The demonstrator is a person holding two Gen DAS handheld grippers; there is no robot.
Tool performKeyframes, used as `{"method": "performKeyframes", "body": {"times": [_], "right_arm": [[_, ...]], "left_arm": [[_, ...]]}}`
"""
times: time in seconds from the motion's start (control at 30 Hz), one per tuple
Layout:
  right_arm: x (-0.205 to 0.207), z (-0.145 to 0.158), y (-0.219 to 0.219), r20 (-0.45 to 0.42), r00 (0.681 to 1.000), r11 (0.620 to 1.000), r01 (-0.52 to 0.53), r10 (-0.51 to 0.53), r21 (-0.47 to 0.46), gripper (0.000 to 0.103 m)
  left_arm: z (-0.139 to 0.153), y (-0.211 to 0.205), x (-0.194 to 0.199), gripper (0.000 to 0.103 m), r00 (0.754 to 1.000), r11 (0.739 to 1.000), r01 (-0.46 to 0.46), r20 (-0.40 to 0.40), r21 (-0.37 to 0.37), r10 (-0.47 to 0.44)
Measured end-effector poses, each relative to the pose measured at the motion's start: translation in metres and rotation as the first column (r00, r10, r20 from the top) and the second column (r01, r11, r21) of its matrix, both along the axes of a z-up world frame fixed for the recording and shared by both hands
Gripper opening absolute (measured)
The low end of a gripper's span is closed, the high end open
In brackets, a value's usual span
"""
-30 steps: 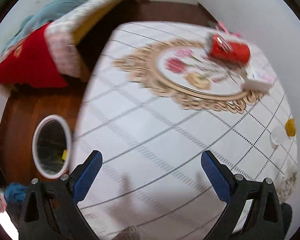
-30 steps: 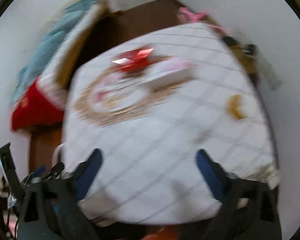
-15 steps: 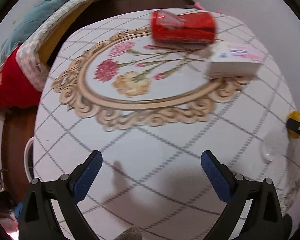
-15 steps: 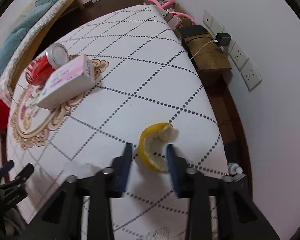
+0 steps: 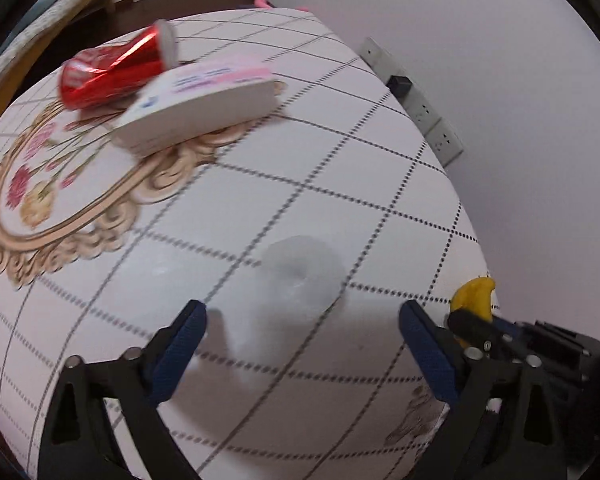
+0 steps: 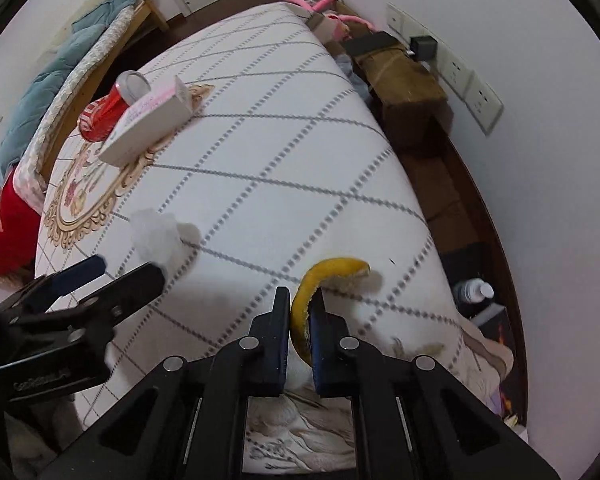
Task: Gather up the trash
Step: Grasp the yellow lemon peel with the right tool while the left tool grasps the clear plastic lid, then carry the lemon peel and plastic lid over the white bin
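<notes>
Peel point(image 6: 329, 276) sits pinched in right tool point(image 6: 299, 312), its curl arching ahead over the tabletop point(image 6: 260, 152); light, limp, likely slick. Left tool point(image 5: 302, 344) gapes wide, empty; soft tissue wad point(image 5: 302, 276) lies just ahead between its tips, best pinched mid-bulk.

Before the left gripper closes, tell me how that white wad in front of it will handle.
The white wad looks like crumpled tissue, so probably very light and soft; it should squash rather than resist. It sits loose on the tablecloth, so a nudge from the open left gripper may slide it. Unlikely to roll far.

Black grippers point(image 6: 300, 312), seemingly blue-padded fingers point(image 5: 428, 344)
</notes>
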State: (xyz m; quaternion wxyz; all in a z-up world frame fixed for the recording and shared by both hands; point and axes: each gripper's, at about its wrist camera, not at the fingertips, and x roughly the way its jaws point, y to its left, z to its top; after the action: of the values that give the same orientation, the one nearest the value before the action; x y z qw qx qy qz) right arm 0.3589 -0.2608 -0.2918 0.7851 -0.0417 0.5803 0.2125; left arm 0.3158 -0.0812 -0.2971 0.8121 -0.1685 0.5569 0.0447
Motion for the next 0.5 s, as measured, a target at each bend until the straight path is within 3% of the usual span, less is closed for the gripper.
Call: {"method": "performKeyframes", "body": {"times": [0.17,0.2,0.27,0.33,0.5], "right_arm": [[-0.002,-0.003,-0.008,-0.01,1.0,1.0,0.02,-0.02,0.008,0.009],[-0.002,-0.003,-0.008,-0.01,1.0,1.0,0.02,-0.02,0.008,0.009],[-0.002,-0.003,-0.008,-0.01,1.0,1.0,0.02,-0.02,0.012,0.009],[-0.003,-0.003,-0.008,-0.011,1.0,1.0,0.021,-0.021,0.017,0.01],[-0.008,0.003,-0.008,-0.006,1.0,0.999,0.015,-0.014,0.029,0.009]], "left_arm": [[-0.003,-0.01,0.016,0.073,1.0,0.999,0.018,0.012,0.032,-0.019],[-0.002,-0.008,0.017,0.056,1.0,0.999,0.018,0.016,0.041,-0.019],[-0.001,-0.008,0.02,0.039,1.0,0.998,0.014,0.016,0.062,-0.015],[0.002,-0.007,0.019,0.039,1.0,0.998,0.014,0.021,0.056,-0.015],[0.016,-0.004,0.0,0.039,0.999,0.992,0.0,0.047,0.128,-0.006]]}}
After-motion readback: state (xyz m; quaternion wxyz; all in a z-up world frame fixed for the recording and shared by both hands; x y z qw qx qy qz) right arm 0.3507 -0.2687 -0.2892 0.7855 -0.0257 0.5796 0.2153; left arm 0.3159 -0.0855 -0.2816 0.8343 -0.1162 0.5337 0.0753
